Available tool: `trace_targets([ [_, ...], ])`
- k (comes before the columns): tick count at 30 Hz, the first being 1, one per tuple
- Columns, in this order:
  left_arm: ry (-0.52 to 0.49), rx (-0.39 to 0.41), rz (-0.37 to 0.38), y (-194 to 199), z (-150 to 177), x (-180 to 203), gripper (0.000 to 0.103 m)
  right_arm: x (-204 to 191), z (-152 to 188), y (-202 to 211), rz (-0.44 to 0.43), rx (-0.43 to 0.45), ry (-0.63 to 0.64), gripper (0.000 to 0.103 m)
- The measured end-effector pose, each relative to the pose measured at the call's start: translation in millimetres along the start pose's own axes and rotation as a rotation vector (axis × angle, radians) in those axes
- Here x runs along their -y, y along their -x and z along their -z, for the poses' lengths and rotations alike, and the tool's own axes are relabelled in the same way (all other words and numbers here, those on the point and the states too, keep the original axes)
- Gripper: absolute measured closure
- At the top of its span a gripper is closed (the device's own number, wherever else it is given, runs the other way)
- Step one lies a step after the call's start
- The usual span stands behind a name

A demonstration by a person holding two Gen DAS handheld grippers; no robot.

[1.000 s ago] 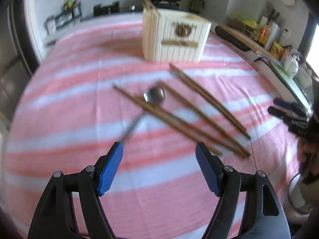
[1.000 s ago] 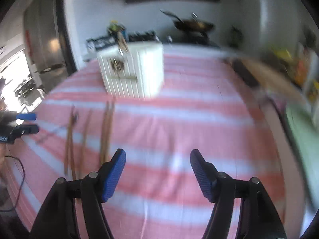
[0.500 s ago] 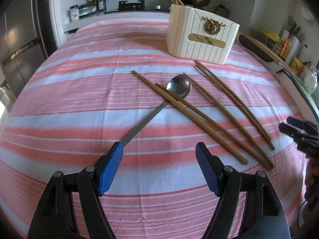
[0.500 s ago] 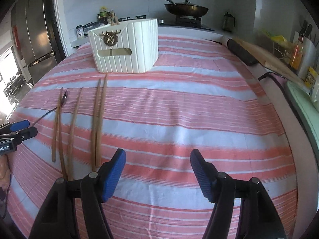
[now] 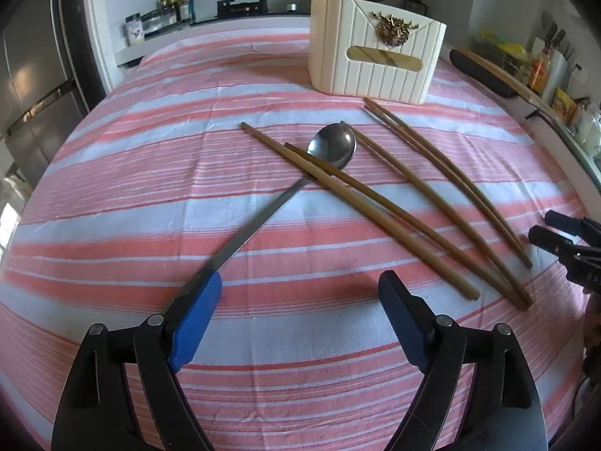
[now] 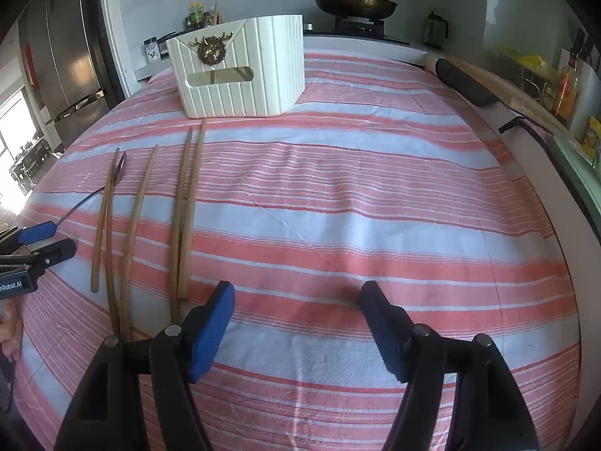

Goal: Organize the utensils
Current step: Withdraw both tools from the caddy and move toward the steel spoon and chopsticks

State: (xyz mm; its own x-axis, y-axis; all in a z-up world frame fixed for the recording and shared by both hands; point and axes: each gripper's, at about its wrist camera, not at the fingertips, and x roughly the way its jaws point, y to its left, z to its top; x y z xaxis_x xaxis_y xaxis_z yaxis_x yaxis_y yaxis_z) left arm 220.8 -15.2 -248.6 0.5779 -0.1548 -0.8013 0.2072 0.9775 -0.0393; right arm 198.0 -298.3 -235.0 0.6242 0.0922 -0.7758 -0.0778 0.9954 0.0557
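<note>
Right now the spoon (image 5: 330, 146) lies on the striped cloth (image 5: 150, 173), bowl toward the white box (image 5: 375, 60) and its long handle running back toward the left gripper (image 5: 300, 300); its end seems to reach that gripper's blue left pad, though whether they touch is hard to judge. Two chopsticks (image 5: 360, 206) cross over the spoon's neck, and three more lie just beside them, slanting from near the box toward the right gripper (image 6: 296, 308). The left gripper's jaws have just been opening and stand wide, with nothing but cloth between them. The right gripper is likewise spread apart and empty, hanging over bare cloth, with the nearest chopstick ends just beside its left finger. Behind the box, a pan (image 6: 355, 0) sits on the stove.
</note>
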Motion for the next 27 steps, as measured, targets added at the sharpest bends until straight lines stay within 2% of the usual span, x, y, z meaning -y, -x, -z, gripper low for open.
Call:
trace_targets([
  [15,0.043,0.014,0.057,11.9,-0.5,-7.9,0.015,-3.0,0.7,-0.8,0.003,-0.003,0.012,0.027],
  [23,-0.011,0.006,0.041,23.6,-15.1,-23.5,0.015,-4.8,1.0,-1.5,0.006,-0.005,0.019,0.026],
  [27,-0.083,-0.062,0.047,17.6,-24.7,-40.0,0.015,3.4,1.4,2.6,-0.043,0.013,-0.025,0.026],
])
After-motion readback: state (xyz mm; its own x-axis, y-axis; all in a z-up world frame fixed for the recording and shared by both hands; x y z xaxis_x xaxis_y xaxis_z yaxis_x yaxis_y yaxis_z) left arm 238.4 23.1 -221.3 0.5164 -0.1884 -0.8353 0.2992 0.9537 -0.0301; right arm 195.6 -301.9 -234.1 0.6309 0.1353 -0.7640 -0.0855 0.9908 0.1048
